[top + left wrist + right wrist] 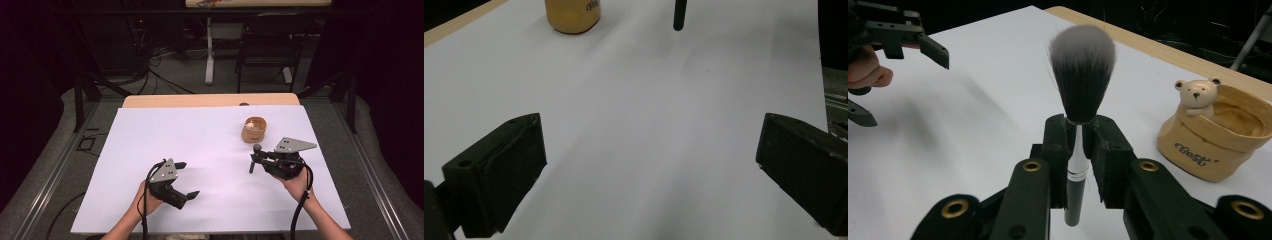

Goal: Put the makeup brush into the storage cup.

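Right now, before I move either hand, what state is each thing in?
left gripper: open, fingers spread wide, empty, held over the white table cover.
right gripper: shut on the makeup brush.
makeup brush: clamped at the metal ferrule, upright, bristles up, handle end off the table.
bear holder: standing upright on the cover, open top, looks empty, touched by neither gripper.

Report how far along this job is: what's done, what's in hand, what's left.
Done: the makeup brush is off the table, clamped upright in the right tool, bristles up. In hand: it hangs near the tan bear holder, not yet over it. Left, probably: setting the brush into the holder, which looks empty. The left tool is open and holds nothing.
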Motion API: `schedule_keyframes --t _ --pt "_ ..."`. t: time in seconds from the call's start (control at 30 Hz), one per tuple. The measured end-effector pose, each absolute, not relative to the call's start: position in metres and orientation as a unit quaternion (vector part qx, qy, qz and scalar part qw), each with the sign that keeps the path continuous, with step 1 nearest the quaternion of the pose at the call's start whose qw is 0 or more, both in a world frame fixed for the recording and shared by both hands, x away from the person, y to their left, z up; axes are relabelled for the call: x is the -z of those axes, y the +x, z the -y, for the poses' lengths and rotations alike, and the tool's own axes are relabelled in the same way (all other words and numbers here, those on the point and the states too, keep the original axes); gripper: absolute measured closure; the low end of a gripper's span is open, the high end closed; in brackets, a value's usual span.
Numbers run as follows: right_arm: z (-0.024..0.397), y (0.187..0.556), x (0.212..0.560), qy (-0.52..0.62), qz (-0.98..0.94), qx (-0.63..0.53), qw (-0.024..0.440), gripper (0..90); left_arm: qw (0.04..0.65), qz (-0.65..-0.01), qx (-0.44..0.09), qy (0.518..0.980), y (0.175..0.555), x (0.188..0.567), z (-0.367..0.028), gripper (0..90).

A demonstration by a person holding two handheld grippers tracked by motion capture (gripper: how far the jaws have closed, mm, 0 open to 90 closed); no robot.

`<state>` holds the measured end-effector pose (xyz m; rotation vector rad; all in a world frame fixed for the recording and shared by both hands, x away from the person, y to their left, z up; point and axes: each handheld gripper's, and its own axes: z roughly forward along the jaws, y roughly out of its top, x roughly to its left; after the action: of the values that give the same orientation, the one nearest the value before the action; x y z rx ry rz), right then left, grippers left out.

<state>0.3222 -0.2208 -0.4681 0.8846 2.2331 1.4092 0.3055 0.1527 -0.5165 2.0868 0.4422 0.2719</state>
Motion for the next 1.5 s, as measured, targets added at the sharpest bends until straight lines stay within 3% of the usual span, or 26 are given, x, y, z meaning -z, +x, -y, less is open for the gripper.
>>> schedule_keyframes --t 0.9,1.5 --pt "0.247 0.332 0.457 0.348 -0.779 -0.484 0.194 77.9 0.476 -0.195 -0.117 0.85 0.304 0.52 -0.169 0.0" --pt "0.26 0.343 0.448 0.37 -0.769 -0.479 0.206 77.9 0.528 -0.216 -0.123 0.812 0.299 0.52 -0.197 0.0"
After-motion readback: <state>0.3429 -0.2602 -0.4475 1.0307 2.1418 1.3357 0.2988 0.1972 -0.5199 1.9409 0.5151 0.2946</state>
